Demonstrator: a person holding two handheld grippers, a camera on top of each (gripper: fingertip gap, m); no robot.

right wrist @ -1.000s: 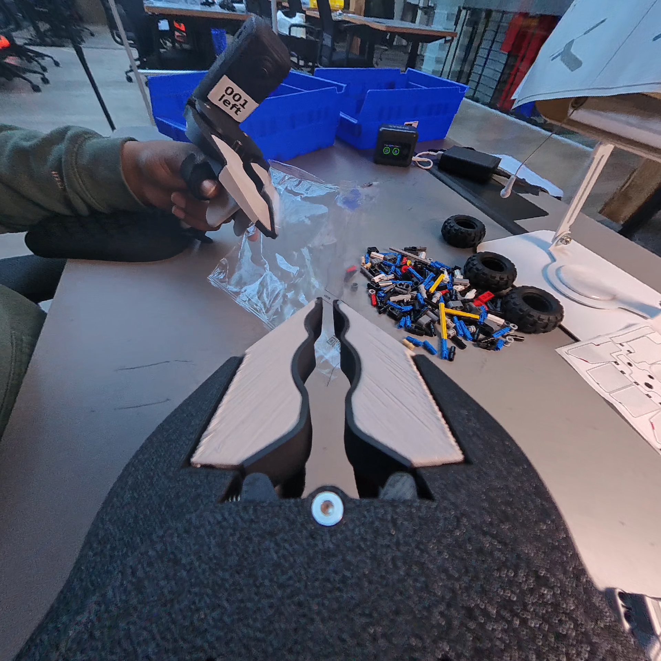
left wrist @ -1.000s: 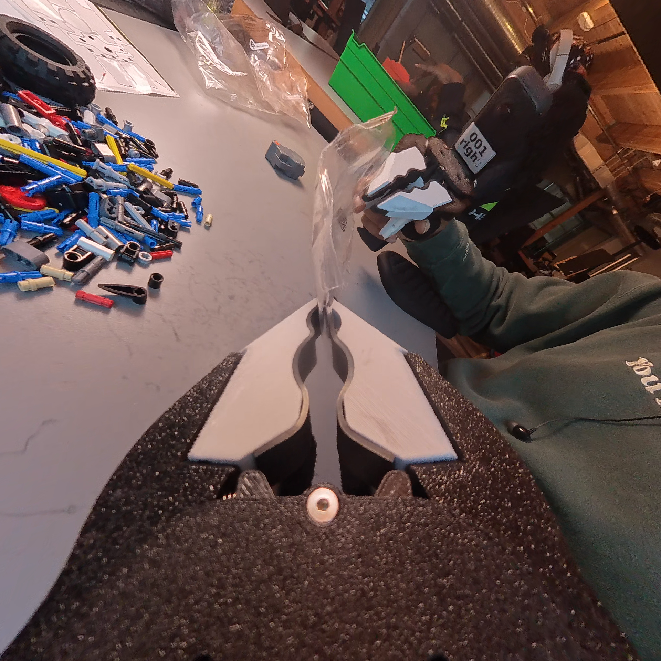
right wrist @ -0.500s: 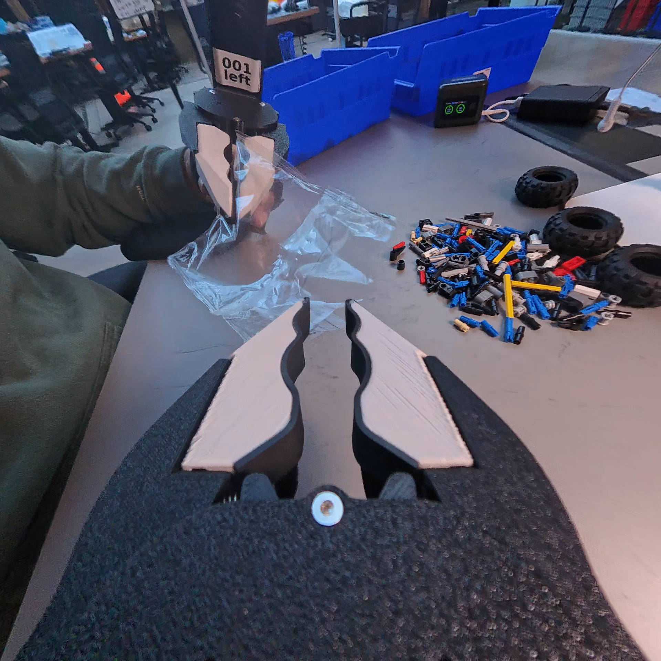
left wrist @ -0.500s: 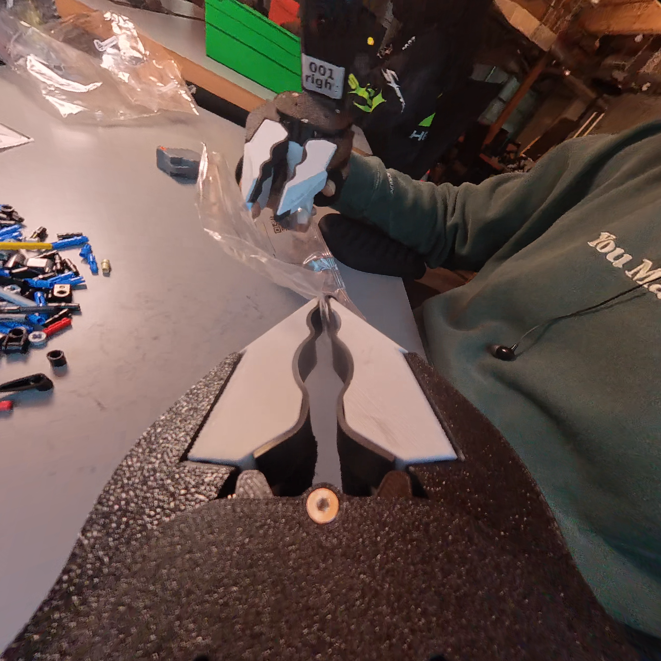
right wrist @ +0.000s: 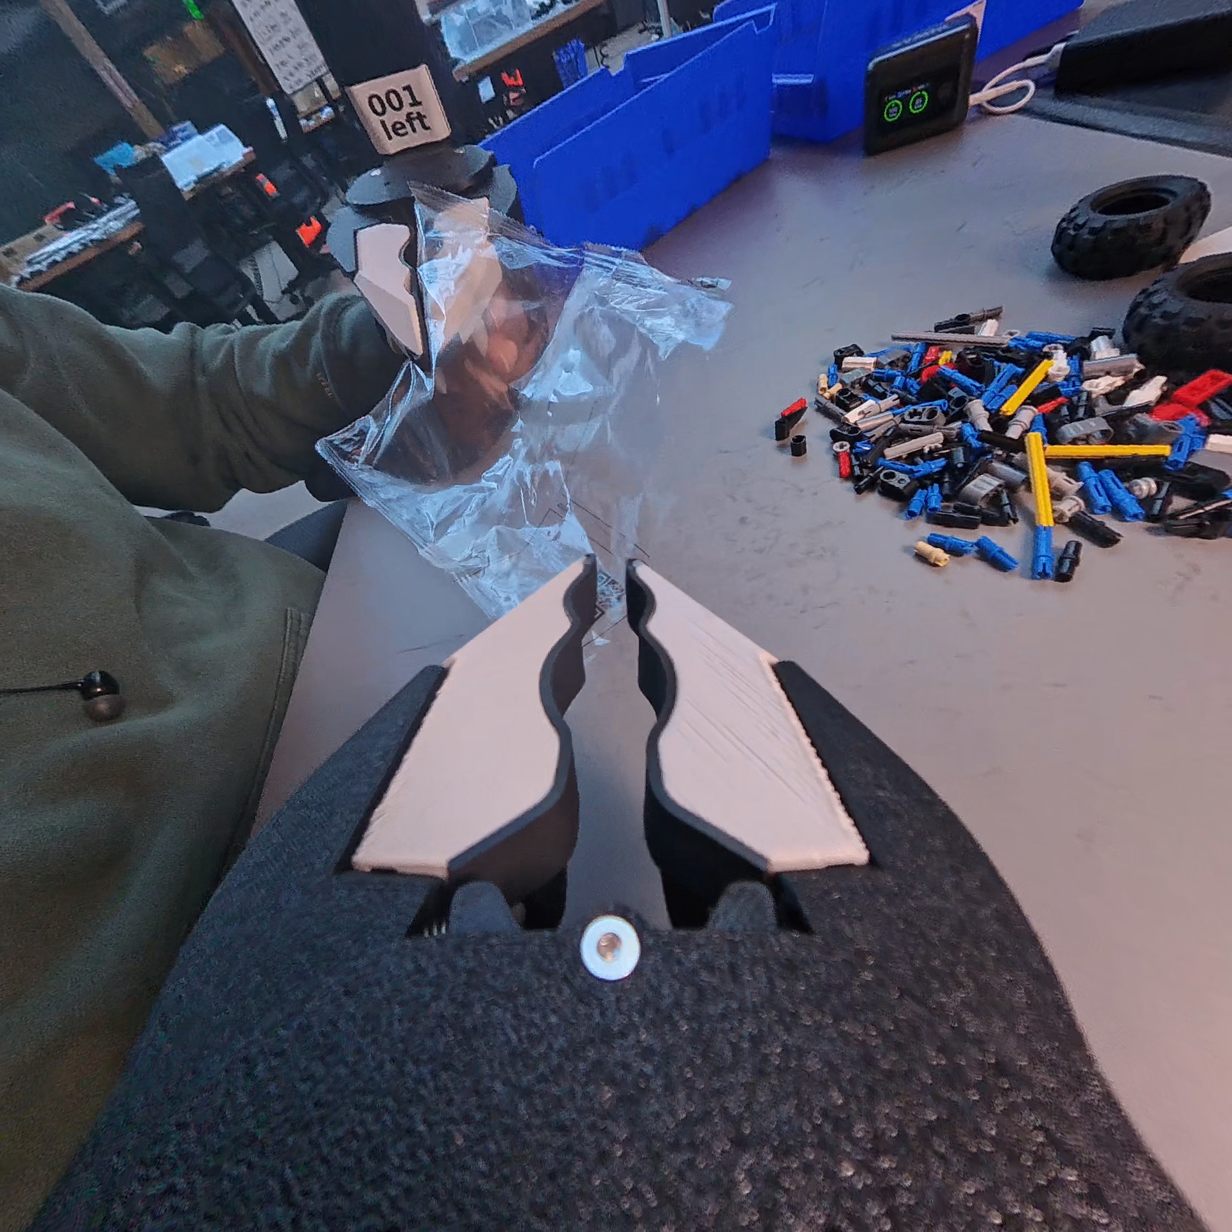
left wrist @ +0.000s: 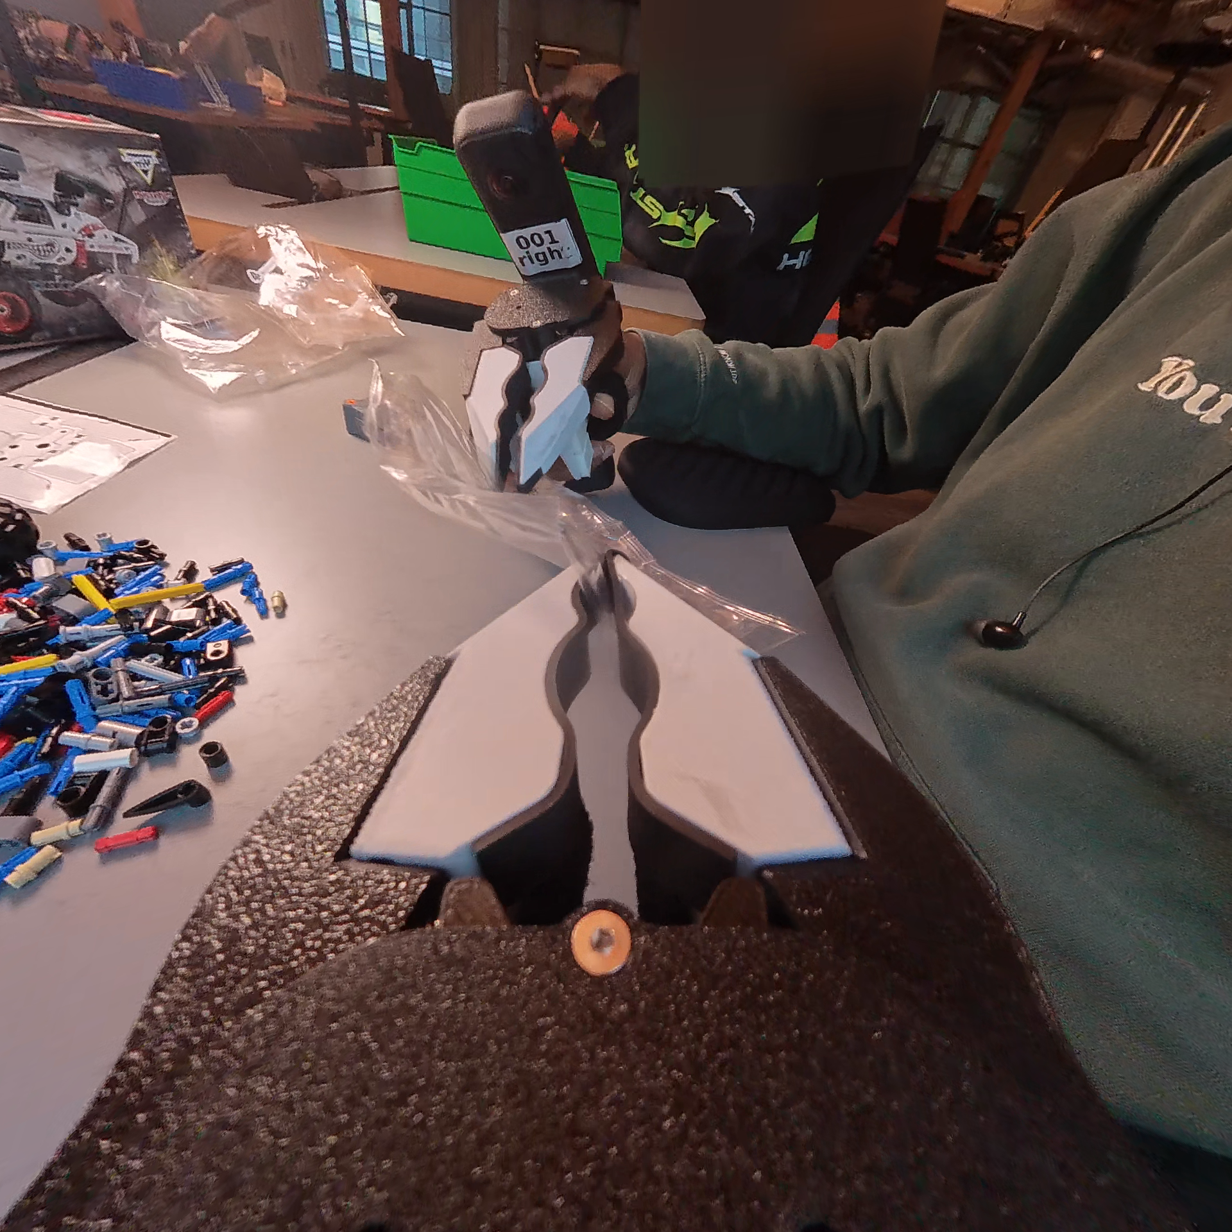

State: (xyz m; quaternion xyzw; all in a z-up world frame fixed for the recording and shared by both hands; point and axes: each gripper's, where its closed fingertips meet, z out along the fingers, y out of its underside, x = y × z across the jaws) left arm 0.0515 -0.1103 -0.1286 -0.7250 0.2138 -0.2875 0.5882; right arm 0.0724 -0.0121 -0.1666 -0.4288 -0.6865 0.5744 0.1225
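Left gripper [left wrist: 603, 575]: fingertips were pressed together on a corner of the clear plastic bag [left wrist: 467, 467], film bunched right at the tips. Bag looked empty and was held up off the gray table [left wrist: 373, 533], stretching from the left tips toward the right gripper [right wrist: 610, 567].

Right gripper: fingers [right wrist: 707, 700] stood slightly apart, narrow gap at the tips, with the bag's lower edge running into that gap. Film sat between the tips, but no squeeze was visible; can't tell if the pads touched it. From the left wrist view, the right gripper pointed down at the bag's middle, tips at the film, held by a hand in a green sleeve [left wrist: 800, 407].

Around them:
- Pile of small building pieces [right wrist: 1013, 427], blue, black, yellow, red and gray, lay on the table, well apart from the bag.
- Two black rubber tires [right wrist: 1133, 223] sat beyond the pile.
- Another crumpled clear bag [left wrist: 253, 313] lay farther back on the table, beside a printed toy box [left wrist: 73, 220].
- White printed sheet [left wrist: 60, 447] lay flat near the pile.
- Blue bins [right wrist: 640, 140] and a small device with a lit screen [right wrist: 917, 87] stood at the far edge.
- Green bin [left wrist: 453, 193] was on another table behind.
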